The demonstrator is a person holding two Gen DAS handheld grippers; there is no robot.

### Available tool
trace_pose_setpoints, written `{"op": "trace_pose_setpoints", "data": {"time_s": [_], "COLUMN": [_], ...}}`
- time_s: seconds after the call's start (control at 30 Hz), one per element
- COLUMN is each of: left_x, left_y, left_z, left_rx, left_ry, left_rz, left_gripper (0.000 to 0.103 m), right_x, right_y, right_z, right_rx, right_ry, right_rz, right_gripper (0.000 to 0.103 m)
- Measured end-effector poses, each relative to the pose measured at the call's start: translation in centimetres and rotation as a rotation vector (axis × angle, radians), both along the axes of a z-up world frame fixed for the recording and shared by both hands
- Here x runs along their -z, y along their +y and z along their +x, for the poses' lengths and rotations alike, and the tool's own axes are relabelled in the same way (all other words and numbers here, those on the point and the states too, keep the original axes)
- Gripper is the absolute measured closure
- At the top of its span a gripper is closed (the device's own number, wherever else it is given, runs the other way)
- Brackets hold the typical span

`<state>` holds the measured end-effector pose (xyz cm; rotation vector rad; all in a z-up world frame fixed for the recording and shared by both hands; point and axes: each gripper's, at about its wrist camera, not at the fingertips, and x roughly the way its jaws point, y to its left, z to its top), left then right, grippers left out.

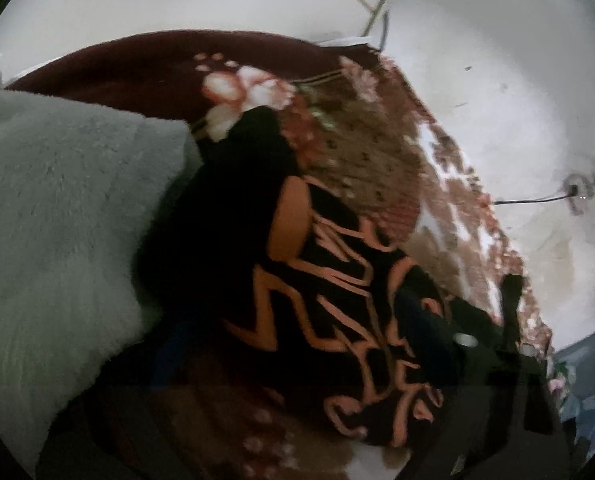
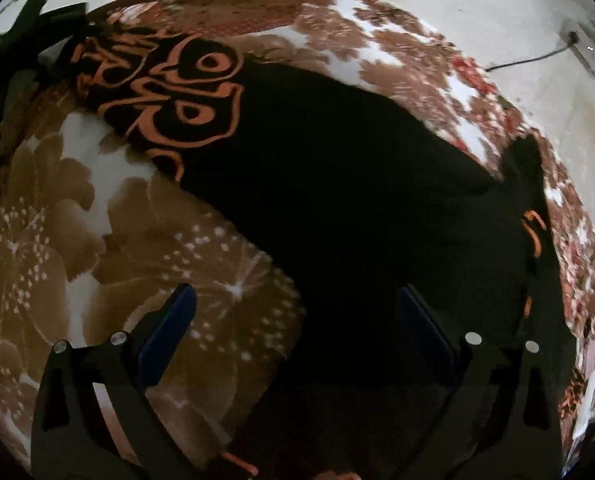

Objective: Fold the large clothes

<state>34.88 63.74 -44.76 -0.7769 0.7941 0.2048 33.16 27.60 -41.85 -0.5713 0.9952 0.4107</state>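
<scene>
A black garment (image 2: 337, 200) with orange lettering is being straddled by the spread right gripper (image 2: 297, 320) on a floral blanket (image 2: 57, 220); a grey pillow (image 1: 57, 200) is being shown only in the left view, where the left gripper's finger state cannot be told.

left wrist: close, angled down over the garment (image 1: 337, 280), blanket (image 1: 361, 152) toward 1 o'clock, wall (image 1: 497, 100) beyond | right wrist: close, steeper down, fingers (image 2: 177, 320) at 6 o'clock, garment (image 2: 357, 200) centre | shared: garment's orange print, blanket, wall socket (image 2: 577, 40) at 2 o'clock
</scene>
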Motion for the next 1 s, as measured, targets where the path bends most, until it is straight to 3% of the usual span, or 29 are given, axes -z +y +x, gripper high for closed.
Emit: {"op": "trace_pose_setpoints", "data": {"time_s": [0.03, 0.07, 0.17, 0.33, 0.43, 0.63, 0.73, 1.0], "left_x": [0.2, 0.4, 0.3, -4.6, -9.3, -16.6, -19.9, -27.6], "left_y": [0.1, 0.4, 1.3, -1.3, -3.7, -7.8, -10.9, -23.9], "left_z": [0.2, 0.1, -0.4, -0.3, 0.3, 2.1, 3.2, 7.0], "left_rx": [-0.015, -0.025, -0.018, 0.060, 0.105, 0.163, 0.198, 0.327], "left_ry": [0.037, 0.049, 0.037, -0.022, -0.087, -0.185, -0.238, -0.350], "left_rz": [0.033, 0.038, 0.001, 0.111, 0.150, 0.146, 0.140, 0.133], "left_gripper": [0.047, 0.059, 0.085, 0.087, 0.087, 0.088, 0.088, 0.088], "right_x": [0.5, 0.8, 1.6, 2.9, 3.4, 4.1, 5.2, 5.1], "right_y": [0.3, 0.5, 1.1, 1.7, 1.9, 1.9, 1.9, 1.0], "right_z": [0.1, 0.1, 0.1, 0.0, 0.3, 0.6, 0.6, 0.7], "right_rx": [-0.015, -0.025, -0.051, -0.097, -0.095, -0.090, -0.090, -0.089], "right_ry": [0.005, 0.003, 0.010, 0.025, 0.029, 0.027, 0.070, 0.104], "right_rz": [0.005, 0.005, 0.018, 0.029, 0.051, 0.091, 0.072, 0.136], "right_gripper": [0.005, 0.005, 0.005, 0.005, 0.005, 0.004, 0.004, 0.004]}}
